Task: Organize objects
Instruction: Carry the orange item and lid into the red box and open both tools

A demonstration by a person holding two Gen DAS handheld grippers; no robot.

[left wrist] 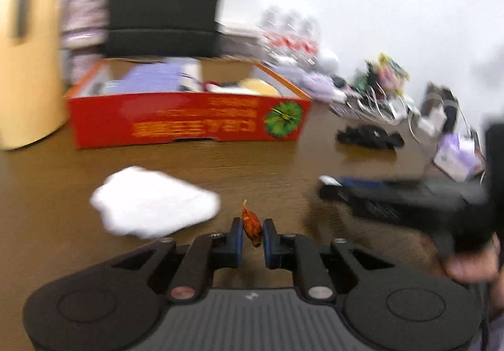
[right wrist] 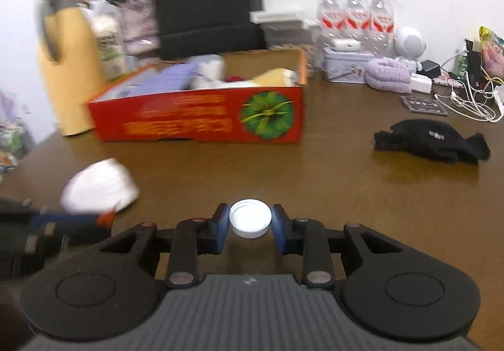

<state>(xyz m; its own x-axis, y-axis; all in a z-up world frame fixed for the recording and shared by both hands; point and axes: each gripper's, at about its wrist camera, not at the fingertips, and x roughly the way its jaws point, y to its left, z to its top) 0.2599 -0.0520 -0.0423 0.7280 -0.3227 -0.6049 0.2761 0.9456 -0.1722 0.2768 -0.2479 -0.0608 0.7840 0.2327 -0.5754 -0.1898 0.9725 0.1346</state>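
Observation:
My left gripper is shut on a small orange-red wrapped candy, which pokes up between the blue pads above the brown table. My right gripper is shut on a white bottle cap, hollow side up. An open red cardboard box with several items inside stands straight ahead in both views. The right gripper shows blurred at the right of the left wrist view. The left gripper, with the candy, shows at the left of the right wrist view.
A crumpled white cloth lies left of the grippers. A black cloth lies at the right. A yellow jug, black bag, three water bottles, a tin and cables line the back.

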